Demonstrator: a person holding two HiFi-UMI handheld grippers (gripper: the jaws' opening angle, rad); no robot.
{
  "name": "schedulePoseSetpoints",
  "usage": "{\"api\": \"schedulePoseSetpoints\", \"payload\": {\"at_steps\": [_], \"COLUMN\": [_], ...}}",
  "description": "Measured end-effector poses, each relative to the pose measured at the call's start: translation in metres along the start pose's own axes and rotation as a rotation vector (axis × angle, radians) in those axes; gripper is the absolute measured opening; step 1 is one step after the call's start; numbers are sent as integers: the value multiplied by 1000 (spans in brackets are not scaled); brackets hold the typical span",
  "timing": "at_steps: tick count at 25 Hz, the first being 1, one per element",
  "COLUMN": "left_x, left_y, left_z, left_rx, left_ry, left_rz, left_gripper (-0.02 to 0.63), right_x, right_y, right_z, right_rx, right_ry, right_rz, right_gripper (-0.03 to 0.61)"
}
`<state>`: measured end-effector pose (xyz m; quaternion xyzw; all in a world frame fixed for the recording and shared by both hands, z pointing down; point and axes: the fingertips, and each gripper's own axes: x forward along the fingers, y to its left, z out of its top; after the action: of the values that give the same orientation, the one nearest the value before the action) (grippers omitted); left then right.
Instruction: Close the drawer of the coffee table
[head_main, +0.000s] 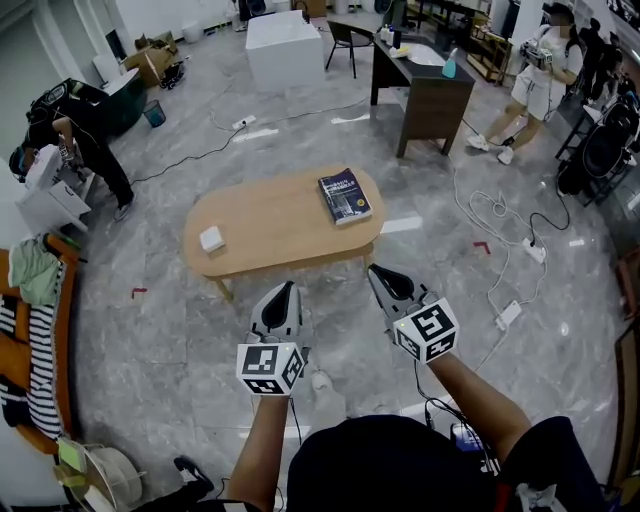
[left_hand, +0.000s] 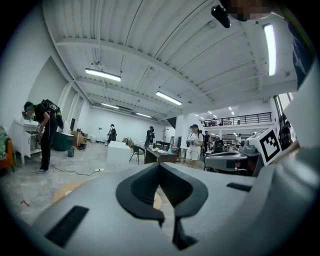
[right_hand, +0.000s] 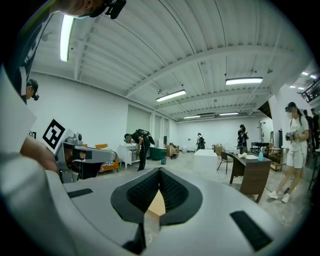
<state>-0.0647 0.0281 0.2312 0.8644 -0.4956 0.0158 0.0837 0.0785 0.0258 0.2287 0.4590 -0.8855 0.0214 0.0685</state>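
The oval wooden coffee table (head_main: 270, 235) stands on the grey floor ahead of me, with a dark blue book (head_main: 345, 195) and a small white box (head_main: 211, 238) on top. No open drawer shows along its near edge. My left gripper (head_main: 285, 290) and right gripper (head_main: 378, 271) hang side by side just short of that edge, both shut with nothing between their jaws. In the left gripper view the left gripper (left_hand: 159, 165) points out over the room. In the right gripper view a sliver of the coffee table (right_hand: 157, 205) shows below the right gripper (right_hand: 160, 171).
A dark desk (head_main: 425, 90), a chair (head_main: 345, 40) and a white block (head_main: 284, 45) stand behind the table. Cables and power strips (head_main: 505, 225) trail over the floor at right. People stand at left (head_main: 85, 150) and far right (head_main: 535, 80). An orange sofa (head_main: 30, 330) with clothes is at left.
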Motion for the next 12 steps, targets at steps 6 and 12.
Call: {"api": "schedulePoseSetpoints", "payload": {"at_steps": [6, 12], "left_x": [-13, -29], "left_y": [-21, -48], "left_z": [7, 16], "left_rx": [19, 39], "left_ry": [-23, -47], "left_rz": [5, 7], "left_gripper": [-2, -2], "right_x": [-22, -50], "right_y": [3, 8], "right_z": [3, 13], "right_rx": [-5, -19], "right_ry": [-22, -50], "right_rz": [8, 20], "right_gripper": [11, 11]}}
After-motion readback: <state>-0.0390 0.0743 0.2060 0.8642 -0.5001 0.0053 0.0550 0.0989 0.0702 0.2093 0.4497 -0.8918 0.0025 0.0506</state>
